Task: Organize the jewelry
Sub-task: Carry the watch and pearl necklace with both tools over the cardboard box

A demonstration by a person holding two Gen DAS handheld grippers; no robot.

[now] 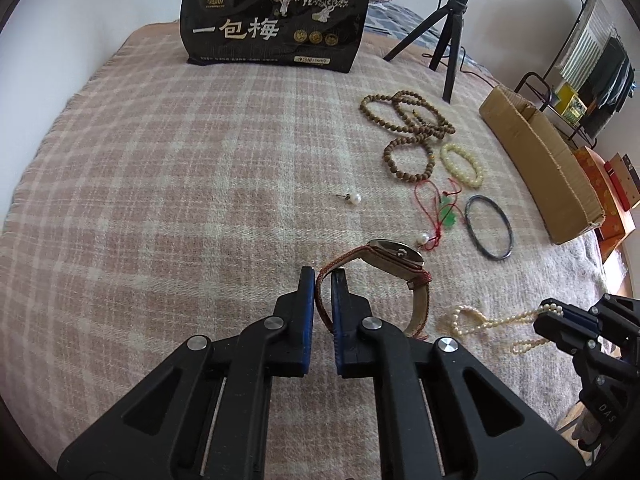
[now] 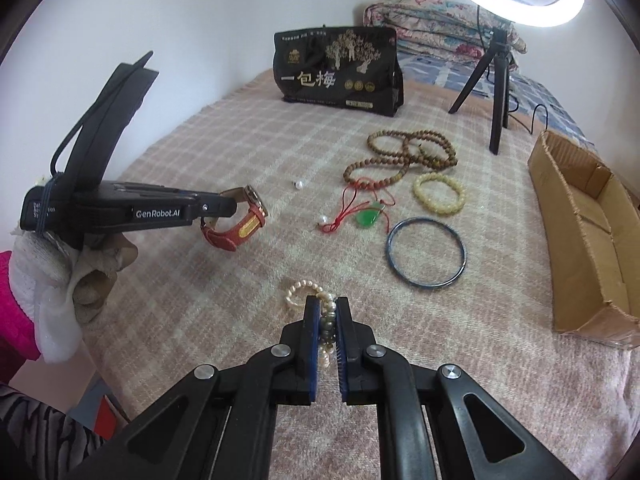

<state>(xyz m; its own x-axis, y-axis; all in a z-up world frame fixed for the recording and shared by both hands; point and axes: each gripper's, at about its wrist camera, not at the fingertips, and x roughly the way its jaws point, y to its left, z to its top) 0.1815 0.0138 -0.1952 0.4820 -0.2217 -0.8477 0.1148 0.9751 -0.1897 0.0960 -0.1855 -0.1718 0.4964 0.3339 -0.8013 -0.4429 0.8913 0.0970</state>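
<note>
Both tools hold jewelry above the bed.
Left tool (image 1: pixel 323 280) grips the watch (image 1: pixel 394 258) strap, right tool (image 2: pixel 328 312) the pearl strand (image 2: pixel 306 292); lift slowly toward the cardboard box (image 2: pixel 580 216).

We hold our left hand-held gripper (image 1: pixel 323 276) nearly closed, level, in a gloved hand (image 2: pixel 86 270); our right hand-held gripper (image 2: pixel 328 306) sits low, jaws narrowed.

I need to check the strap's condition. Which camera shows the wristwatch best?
The right wrist view: the wristwatch hangs side-on from the left gripper, showing the red strap, its gold-coloured buckle area and the case edge. The left wrist view sees the watch from behind its own fingers, which cover part of the strap.
</note>
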